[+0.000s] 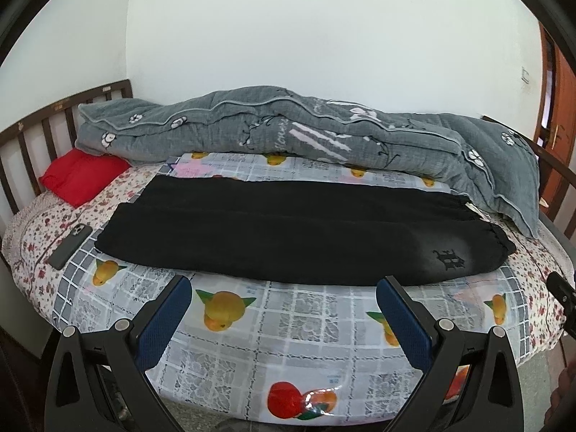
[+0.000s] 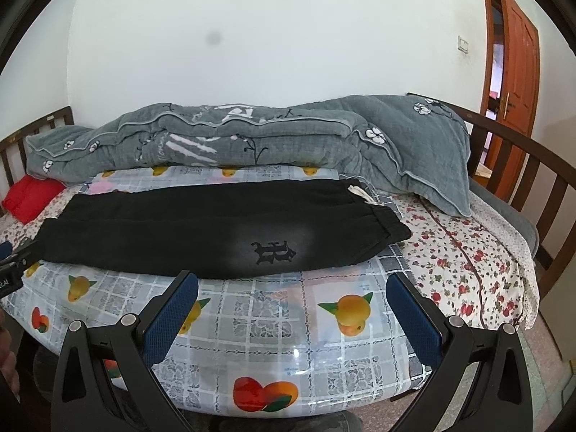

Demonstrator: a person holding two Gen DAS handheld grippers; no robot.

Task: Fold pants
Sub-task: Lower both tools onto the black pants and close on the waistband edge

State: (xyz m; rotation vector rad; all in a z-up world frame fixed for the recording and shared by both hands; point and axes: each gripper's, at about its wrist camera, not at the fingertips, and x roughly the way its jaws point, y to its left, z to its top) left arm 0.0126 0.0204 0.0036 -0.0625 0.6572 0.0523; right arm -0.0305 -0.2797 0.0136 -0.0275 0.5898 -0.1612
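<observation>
Black pants (image 1: 288,230) lie flat across the bed, folded lengthwise with one leg on the other, waistband to the right and leg ends to the left. A dark embroidered logo (image 2: 272,252) shows near the waist, and a white drawstring end (image 2: 360,193) pokes out at the waistband. My left gripper (image 1: 284,289) hovers open over the plastic sheet, just short of the pants' near edge. In the right wrist view my right gripper (image 2: 291,284) stands open too, just below the logo, holding nothing. The other gripper shows at each view's edge.
A fruit-print plastic sheet (image 1: 295,327) covers the near bed. A rolled grey quilt (image 1: 288,126) lies behind the pants. A red pillow (image 1: 81,176) and a phone (image 1: 70,244) sit left. Wooden rails (image 2: 522,165) bound the bed; an orange door (image 2: 518,61) stands right.
</observation>
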